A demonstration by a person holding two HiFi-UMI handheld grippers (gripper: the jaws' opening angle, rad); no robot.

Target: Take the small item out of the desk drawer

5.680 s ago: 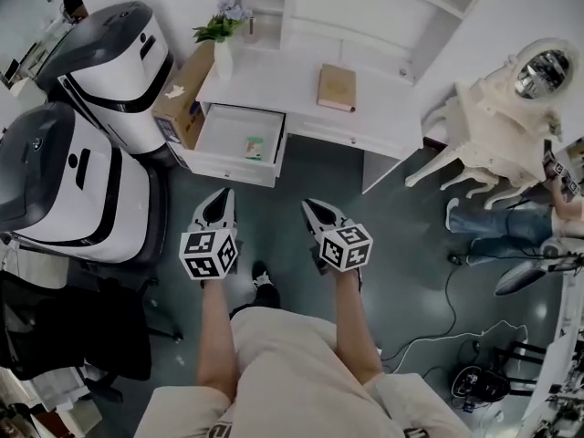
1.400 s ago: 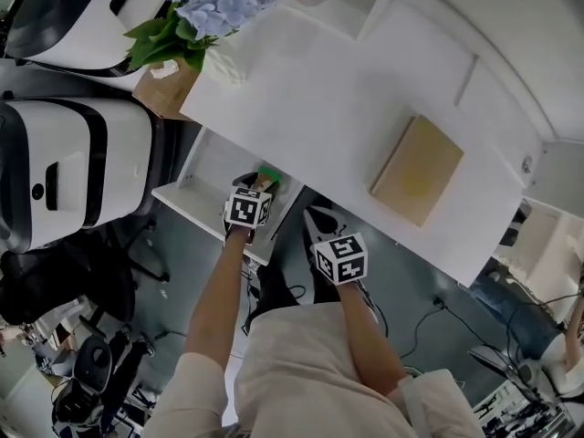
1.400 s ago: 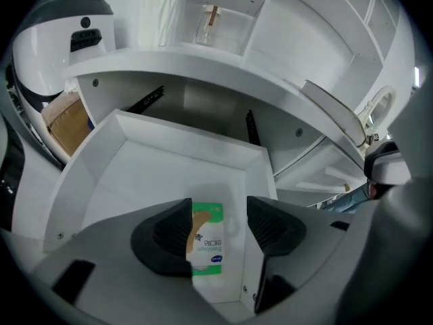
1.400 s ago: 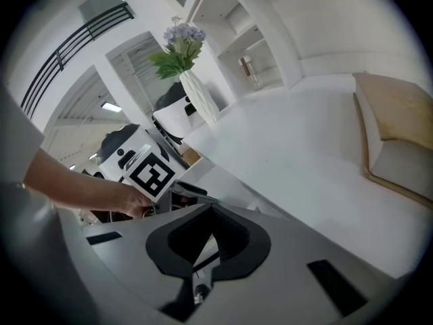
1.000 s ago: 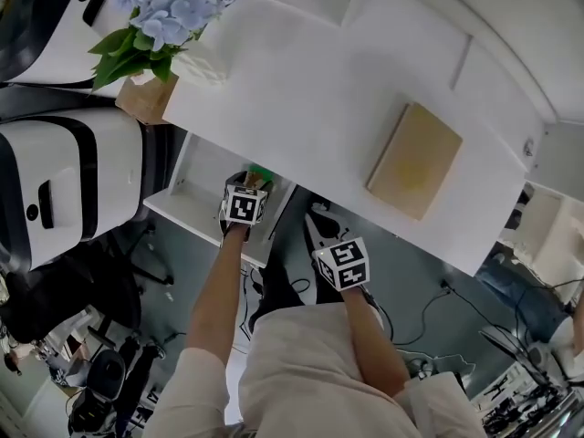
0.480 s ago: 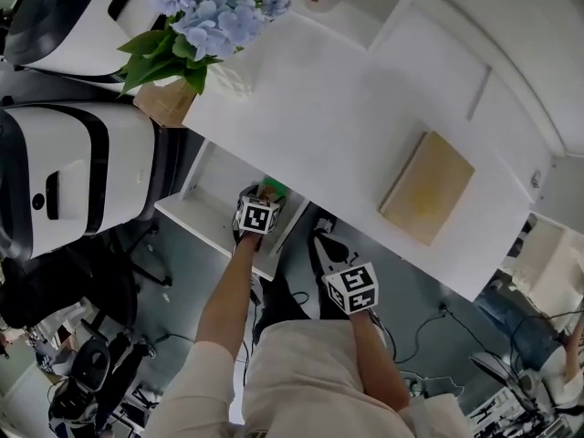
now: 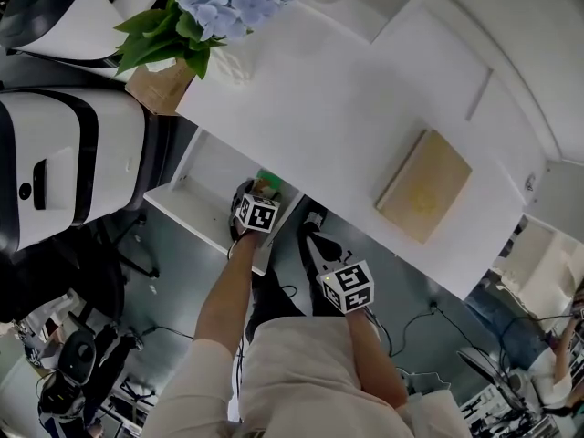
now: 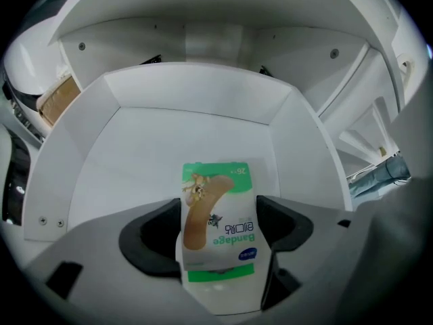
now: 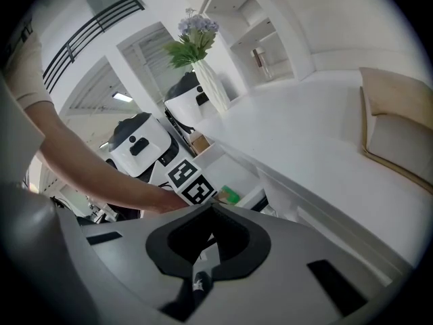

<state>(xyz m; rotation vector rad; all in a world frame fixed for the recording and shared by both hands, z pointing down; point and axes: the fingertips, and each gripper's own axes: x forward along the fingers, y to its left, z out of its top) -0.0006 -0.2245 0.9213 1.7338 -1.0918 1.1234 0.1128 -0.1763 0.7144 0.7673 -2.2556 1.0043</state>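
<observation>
The left hand-held gripper (image 7: 246, 192) is down in the open drawer (image 8: 135, 147), jaws spread wide either side of the bandage pack (image 8: 218, 215) on the drawer floor. The right hand-held gripper (image 7: 308, 237) hangs below the counter (image 7: 347, 108), closed and empty.

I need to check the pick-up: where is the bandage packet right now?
In the left gripper view, the bandage packet lies in the open desk drawer, near its front, between the jaws of the left gripper.
</observation>
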